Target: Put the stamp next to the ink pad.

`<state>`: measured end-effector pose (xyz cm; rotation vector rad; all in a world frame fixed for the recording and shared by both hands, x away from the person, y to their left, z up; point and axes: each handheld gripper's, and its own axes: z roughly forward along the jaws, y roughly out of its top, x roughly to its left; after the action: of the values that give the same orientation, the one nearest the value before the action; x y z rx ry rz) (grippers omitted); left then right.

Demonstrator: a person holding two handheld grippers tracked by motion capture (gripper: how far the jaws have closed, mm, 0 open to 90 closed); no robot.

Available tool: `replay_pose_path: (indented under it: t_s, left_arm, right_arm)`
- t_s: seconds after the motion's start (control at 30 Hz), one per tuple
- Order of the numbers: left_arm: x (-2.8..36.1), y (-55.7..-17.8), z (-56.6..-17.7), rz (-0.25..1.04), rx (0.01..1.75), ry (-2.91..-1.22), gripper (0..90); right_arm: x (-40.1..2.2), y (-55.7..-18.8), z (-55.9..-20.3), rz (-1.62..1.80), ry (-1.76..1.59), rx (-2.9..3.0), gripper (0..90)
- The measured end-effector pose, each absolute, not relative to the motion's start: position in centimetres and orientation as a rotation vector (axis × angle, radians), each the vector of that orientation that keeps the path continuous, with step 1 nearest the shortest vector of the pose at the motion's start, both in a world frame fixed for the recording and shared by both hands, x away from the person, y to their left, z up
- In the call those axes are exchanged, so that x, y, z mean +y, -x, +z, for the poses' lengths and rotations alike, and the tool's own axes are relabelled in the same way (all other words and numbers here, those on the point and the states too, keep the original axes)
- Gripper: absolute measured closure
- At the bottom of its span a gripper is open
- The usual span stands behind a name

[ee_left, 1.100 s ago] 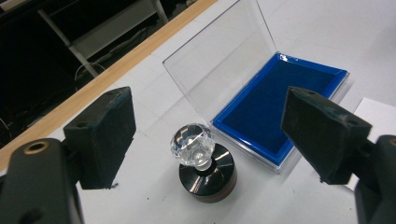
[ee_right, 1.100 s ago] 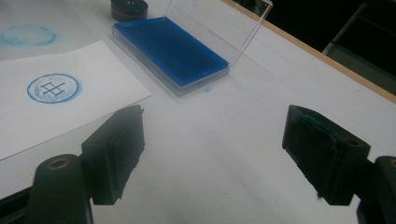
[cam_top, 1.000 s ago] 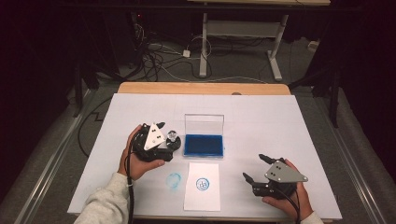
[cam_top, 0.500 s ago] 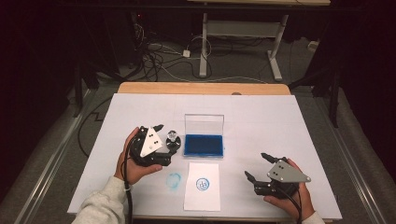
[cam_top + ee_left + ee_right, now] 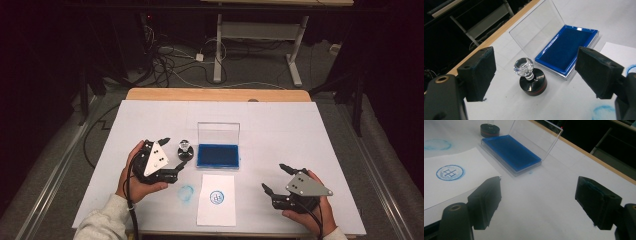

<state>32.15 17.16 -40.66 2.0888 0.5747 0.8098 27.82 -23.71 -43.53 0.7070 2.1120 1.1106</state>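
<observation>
Left gripper (image 5: 171,156): jaws spread, empty, flanking stamp (image 5: 530,76) upright beside open blue ink pad (image 5: 218,155); right gripper (image 5: 280,179): jaws apart, empty, near stamped paper (image 5: 216,199).

stamp (image 5: 490,130) knob cut off by top edge in right gripper view.

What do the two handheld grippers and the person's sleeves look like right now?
Both the left gripper and the right gripper are black with blocky black jaws, a grey three-cornered plate on top, and a dark trailing cable. The sleeve is light grey.
</observation>
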Motion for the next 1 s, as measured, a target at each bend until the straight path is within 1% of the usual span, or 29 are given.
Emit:
replay_pose_path:
  t_s: [0.37,0.6,1.0]
  left_arm:
    - [18.0,-31.2,-41.3,0.805,0.548,-2.091,16.5]
    - [18.2,-30.5,-41.8,0.833,0.514,-2.105,16.5]
    - [19.3,-29.9,-43.4,0.822,0.560,-2.107,16.5]
  right_arm:
    - [-23.9,-27.7,-43.5,1.109,-0.711,2.106,21.1]
    - [-24.1,-27.5,-43.5,1.105,-0.716,2.101,21.1]
    - [-24.6,-27.0,-43.5,1.092,-0.734,2.081,21.1]
